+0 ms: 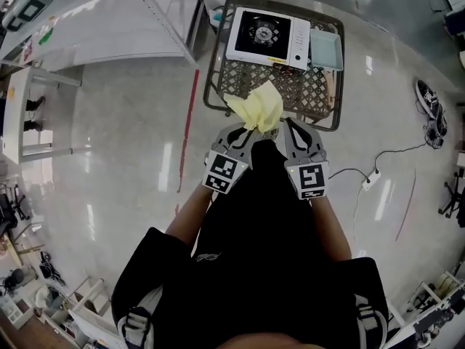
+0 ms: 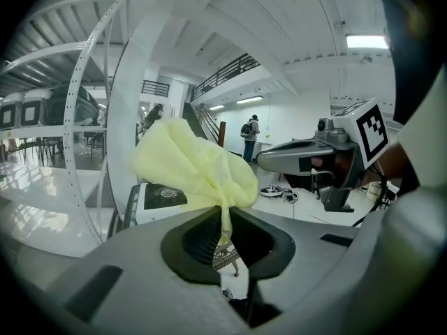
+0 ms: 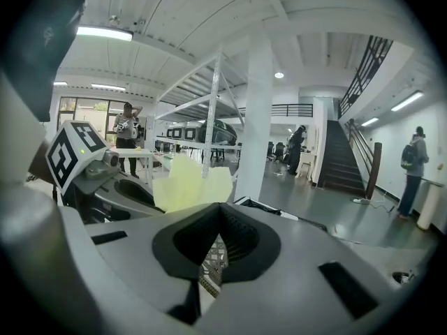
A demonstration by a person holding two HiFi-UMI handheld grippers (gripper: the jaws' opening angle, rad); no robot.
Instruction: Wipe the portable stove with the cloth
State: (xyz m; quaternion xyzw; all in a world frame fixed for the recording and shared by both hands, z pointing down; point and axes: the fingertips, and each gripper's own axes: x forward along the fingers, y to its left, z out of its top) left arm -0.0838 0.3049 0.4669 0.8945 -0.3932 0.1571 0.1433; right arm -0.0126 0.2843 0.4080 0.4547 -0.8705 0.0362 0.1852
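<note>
Left hand-held gripper [image 1: 253, 131] is clamped on 1 low corner of the yellow cloth [image 1: 256, 106], which fans up & fwd from the jaws toward the table. Right hand-held gripper [image 1: 285, 126] is closed w/ nothing in it, just beside the left. Both hang at the near edge of the lattice tabletop [image 1: 309, 93], not yet over the portable stove [image 1: 265, 35]. The stove sits flat at the far side, well apart from the cloth, w/ a pale blue tray [image 1: 326, 49] just beside its right end. Stove's long axis runs across the head view, slightly tilted, burner [image 1: 263, 30] facing up & left of centre; which edge has the knob I can't tell. Risks, imo: only 1 small pinch holds the cloth, so drag on the stove top could pull it free. Loose folds could snag the burner's pan supports. W/ no 2nd grip steadying it, the stove may slide on the lattice into the tray.
</note>
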